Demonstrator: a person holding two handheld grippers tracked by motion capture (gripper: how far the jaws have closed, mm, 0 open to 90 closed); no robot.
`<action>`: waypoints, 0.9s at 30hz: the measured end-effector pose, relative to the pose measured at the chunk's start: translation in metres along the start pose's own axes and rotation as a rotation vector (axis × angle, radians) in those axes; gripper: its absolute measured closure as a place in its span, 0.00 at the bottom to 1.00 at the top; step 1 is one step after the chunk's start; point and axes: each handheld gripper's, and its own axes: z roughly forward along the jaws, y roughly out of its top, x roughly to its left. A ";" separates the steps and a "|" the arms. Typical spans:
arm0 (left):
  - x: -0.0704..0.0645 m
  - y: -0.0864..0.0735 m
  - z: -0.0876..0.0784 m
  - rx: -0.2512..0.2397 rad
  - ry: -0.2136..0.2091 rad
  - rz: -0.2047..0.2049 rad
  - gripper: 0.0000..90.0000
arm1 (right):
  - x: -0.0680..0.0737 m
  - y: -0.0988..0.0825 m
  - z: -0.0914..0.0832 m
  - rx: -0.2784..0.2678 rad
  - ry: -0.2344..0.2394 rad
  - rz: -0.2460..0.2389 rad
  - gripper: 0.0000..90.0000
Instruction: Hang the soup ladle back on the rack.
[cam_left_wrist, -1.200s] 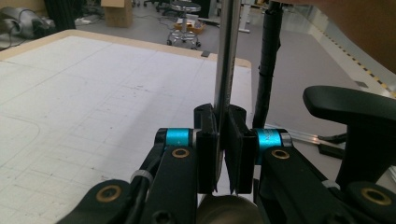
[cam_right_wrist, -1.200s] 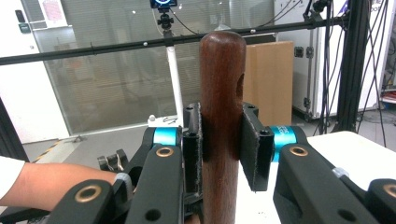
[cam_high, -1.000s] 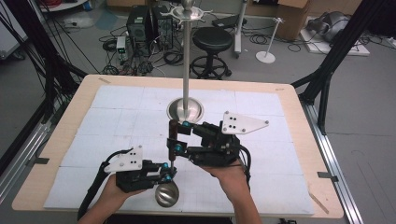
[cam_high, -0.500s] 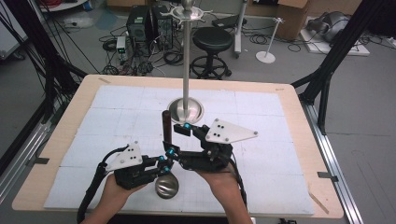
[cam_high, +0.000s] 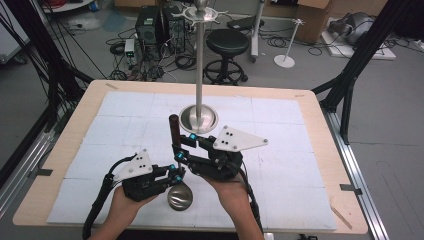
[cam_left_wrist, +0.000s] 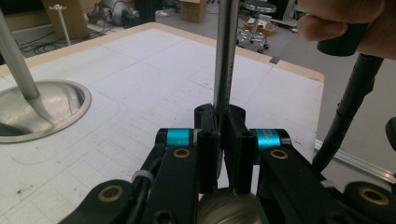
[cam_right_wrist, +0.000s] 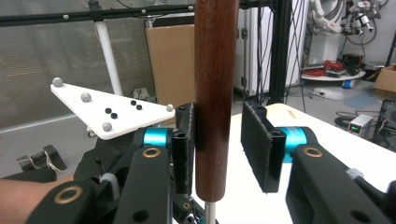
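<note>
Ladle (cam_high: 180, 196) handover, lower centre: left tongs (cam_high: 176, 172) clamp its steel shaft; right tongs (cam_right_wrist: 217, 149), closing, straddle the wooden handle (cam_right_wrist: 215, 93) ungripped; next, squeeze.

The right gripper (cam_high: 176, 148) came back toward the person and sank along the ladle's wooden handle (cam_high: 174, 129), and its jaws closed in, one pad against the wood, the other still apart.

Dark brown wooden ladle handle (cam_right_wrist: 215, 93), shiny silver ladle bowl (cam_high: 179, 197), white gridded table mat (cam_high: 280, 165), black claws with cyan bands
</note>
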 end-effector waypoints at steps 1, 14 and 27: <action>0.000 0.000 0.000 0.000 -0.001 -0.006 0.93 | 0.000 0.000 0.000 0.001 -0.001 0.004 0.75; 0.014 -0.003 -0.013 -0.085 -0.052 0.002 0.68 | -0.006 0.004 0.009 0.011 0.073 -0.020 0.81; 0.047 -0.029 -0.057 -0.197 0.006 -0.025 0.50 | -0.033 0.011 0.010 -0.033 0.110 0.040 0.81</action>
